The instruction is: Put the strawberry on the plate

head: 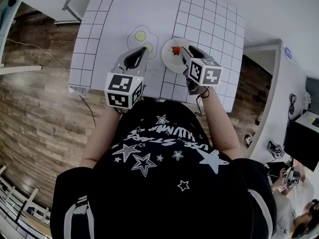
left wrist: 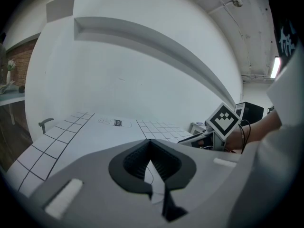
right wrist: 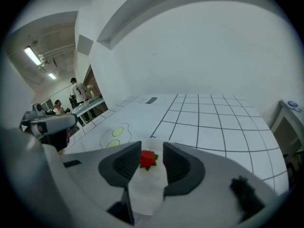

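Tool on the left hovers over the gridded counter, jaws pinched together with nothing in them, just beside the fried-egg drawing. Next over is the white plate, and the strawberry is lying on it. The right tool hangs over the plate, jaws spread wide, with the berry loose between them.
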Available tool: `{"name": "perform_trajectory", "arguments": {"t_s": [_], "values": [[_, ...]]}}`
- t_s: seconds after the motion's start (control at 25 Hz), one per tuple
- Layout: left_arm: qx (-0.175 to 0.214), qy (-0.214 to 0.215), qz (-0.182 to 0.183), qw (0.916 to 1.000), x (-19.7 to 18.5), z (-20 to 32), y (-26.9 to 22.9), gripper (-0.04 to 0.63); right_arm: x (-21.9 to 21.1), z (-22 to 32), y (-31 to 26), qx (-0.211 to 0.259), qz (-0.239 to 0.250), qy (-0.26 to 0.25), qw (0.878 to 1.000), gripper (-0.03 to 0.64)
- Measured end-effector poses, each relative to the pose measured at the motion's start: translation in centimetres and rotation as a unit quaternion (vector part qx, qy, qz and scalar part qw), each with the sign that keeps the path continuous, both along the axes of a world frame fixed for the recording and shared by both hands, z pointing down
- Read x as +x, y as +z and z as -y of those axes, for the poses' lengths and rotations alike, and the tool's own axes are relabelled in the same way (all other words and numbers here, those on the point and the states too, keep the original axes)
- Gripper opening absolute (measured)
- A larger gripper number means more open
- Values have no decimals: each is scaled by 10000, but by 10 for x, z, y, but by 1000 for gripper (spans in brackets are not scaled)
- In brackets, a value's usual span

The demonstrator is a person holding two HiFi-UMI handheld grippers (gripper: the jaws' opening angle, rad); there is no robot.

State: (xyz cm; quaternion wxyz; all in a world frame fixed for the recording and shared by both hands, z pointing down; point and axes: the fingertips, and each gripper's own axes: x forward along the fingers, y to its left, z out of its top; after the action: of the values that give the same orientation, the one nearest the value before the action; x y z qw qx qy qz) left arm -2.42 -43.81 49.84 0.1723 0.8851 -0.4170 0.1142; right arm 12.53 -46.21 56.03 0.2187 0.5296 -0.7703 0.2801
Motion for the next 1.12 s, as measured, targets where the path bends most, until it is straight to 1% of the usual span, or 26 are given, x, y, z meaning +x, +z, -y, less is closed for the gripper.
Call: {"name": "perform_trajectory", "arguments": {"t_s": [0.28, 0.4, 0.68, 0.96, 1.12], "values": [[68, 96, -58, 9999, 8, -6, -5, 6, 12, -13, -11, 123, 133, 119, 9998, 144], [99, 133, -68, 9998, 13, -9, -7, 6, 15, -17, -15, 177, 192, 139, 9996, 108], [181, 273, -24, 9995, 27, -22, -14, 6, 27, -31, -23, 272, 191, 249, 9991, 54], [214, 363, 17, 9991, 42, -45, -18, 6, 38, -60, -23, 225, 166, 235, 9993, 40], [302, 368, 29, 9989, 55, -63, -23, 6, 57, -80, -27, 287, 161, 331, 9989, 40]]}}
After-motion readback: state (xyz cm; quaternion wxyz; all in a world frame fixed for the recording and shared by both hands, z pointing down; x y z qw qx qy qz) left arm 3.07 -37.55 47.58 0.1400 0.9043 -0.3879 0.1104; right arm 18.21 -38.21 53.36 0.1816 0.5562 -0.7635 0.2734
